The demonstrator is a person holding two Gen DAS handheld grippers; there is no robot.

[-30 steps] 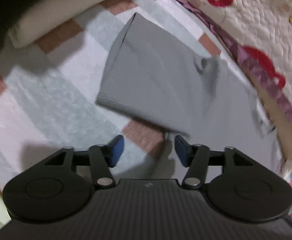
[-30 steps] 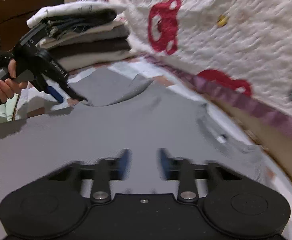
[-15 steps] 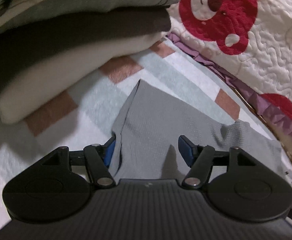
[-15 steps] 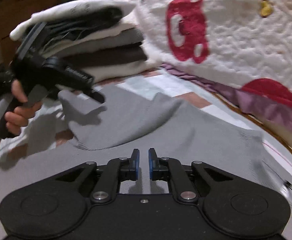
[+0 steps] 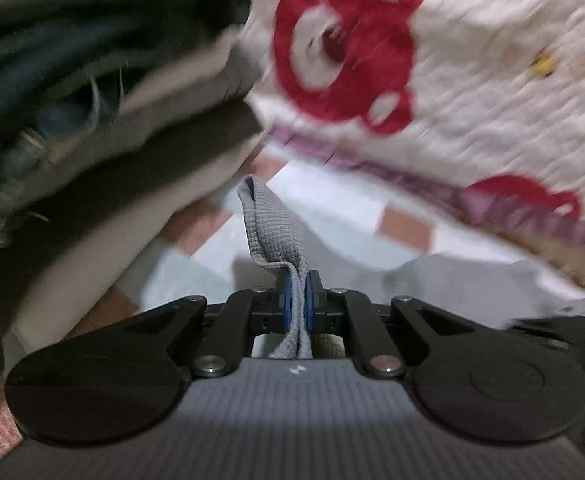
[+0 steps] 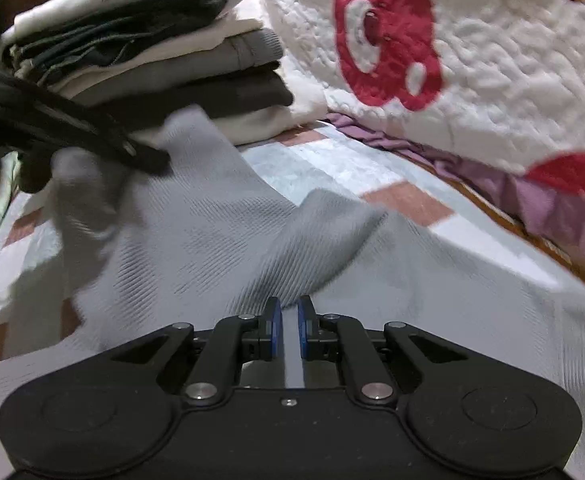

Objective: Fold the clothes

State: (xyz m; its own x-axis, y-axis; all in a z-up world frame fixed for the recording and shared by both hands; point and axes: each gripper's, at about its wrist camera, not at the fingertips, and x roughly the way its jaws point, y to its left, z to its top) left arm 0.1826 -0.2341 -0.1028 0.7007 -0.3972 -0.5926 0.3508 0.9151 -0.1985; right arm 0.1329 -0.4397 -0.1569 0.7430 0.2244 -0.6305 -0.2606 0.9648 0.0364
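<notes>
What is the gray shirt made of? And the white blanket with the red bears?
The gray shirt looks like soft knit cloth, maybe cotton: fine ribbed rows show, and it drapes limply from the left claw. The white blanket looks like quilted, padded fabric: wavy stitch lines make it puffy. The red bears seem stitched or printed on; blur hides which.

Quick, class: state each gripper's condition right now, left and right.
Left gripper: closed on the grey garment.
Right gripper: nearly closed on a fold of the same garment.
</notes>
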